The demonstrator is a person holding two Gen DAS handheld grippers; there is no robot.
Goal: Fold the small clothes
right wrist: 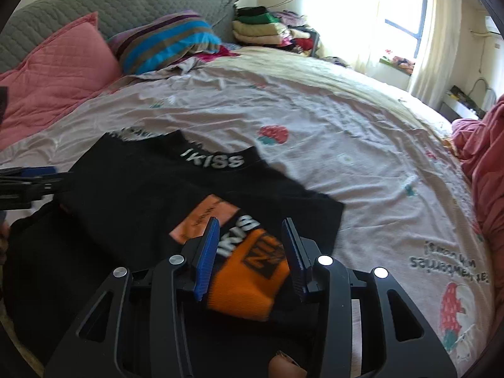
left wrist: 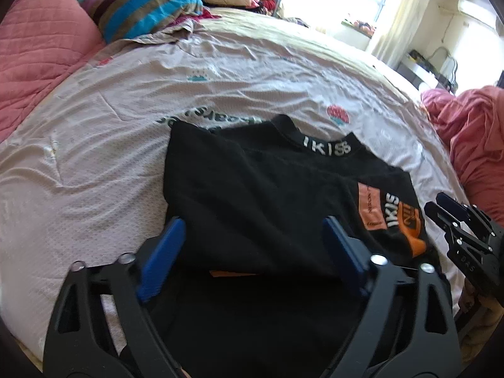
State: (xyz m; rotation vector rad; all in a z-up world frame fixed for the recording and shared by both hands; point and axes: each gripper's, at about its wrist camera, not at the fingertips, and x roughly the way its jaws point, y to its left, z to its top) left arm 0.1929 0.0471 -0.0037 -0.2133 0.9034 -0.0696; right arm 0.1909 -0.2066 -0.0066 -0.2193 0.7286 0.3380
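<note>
Both claws hang spread above the black shirt (left wrist: 252,189), gripping nothing: the left claw (left wrist: 252,239) wide over its plain dark cloth, the right claw (right wrist: 250,245) narrower over the orange patch (right wrist: 249,286). That shirt lies flat on the pale bedsheet (right wrist: 346,157), partly under both.

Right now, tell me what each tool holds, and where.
Nothing. The left tool and right tool are both open over the black garment, gripping no part.
</note>
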